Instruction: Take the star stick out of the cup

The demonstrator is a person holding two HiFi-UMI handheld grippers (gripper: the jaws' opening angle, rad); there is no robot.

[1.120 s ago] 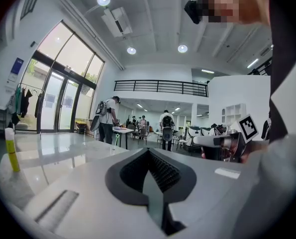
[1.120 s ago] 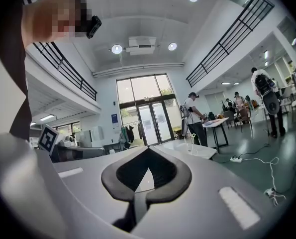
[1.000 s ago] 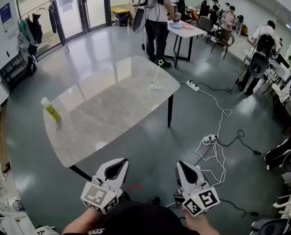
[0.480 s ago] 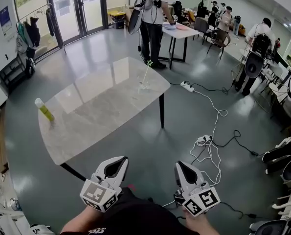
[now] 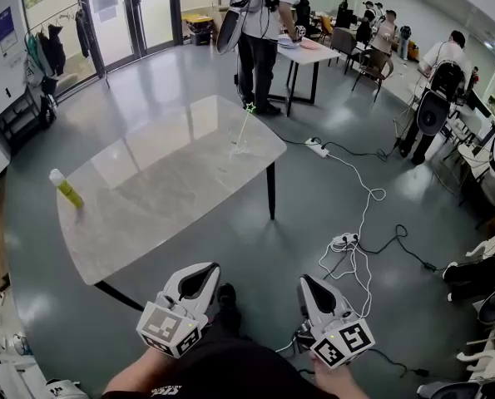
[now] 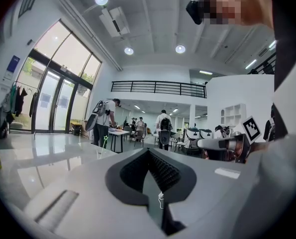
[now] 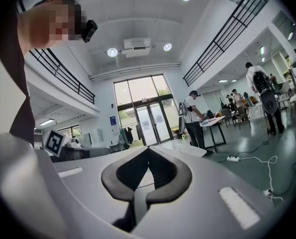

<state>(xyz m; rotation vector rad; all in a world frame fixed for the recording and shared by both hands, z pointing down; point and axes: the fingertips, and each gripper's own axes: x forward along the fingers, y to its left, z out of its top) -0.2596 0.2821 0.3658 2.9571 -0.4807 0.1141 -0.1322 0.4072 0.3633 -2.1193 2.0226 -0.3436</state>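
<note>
Both tools are held low, well short of the table [image 5: 164, 181]. The left gripper [image 5: 202, 274] has its jaws pressed together on nothing, and the right gripper [image 5: 311, 285] is closed and empty too. Near the far corner of the glossy, grey, stone-look slab, a clear cup [image 5: 240, 147] holds the thin star stick [image 5: 245, 127], which leans with its green star on top. A yellow-green bottle [image 5: 64, 188] stands at the left end.

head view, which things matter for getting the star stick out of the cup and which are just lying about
For the job: star stick, standing in the cup at the far corner of the table; left gripper and right gripper, both shut, empty.
Lying about: yellow bottle near the table's left end; power strip and cables on the floor.
</note>
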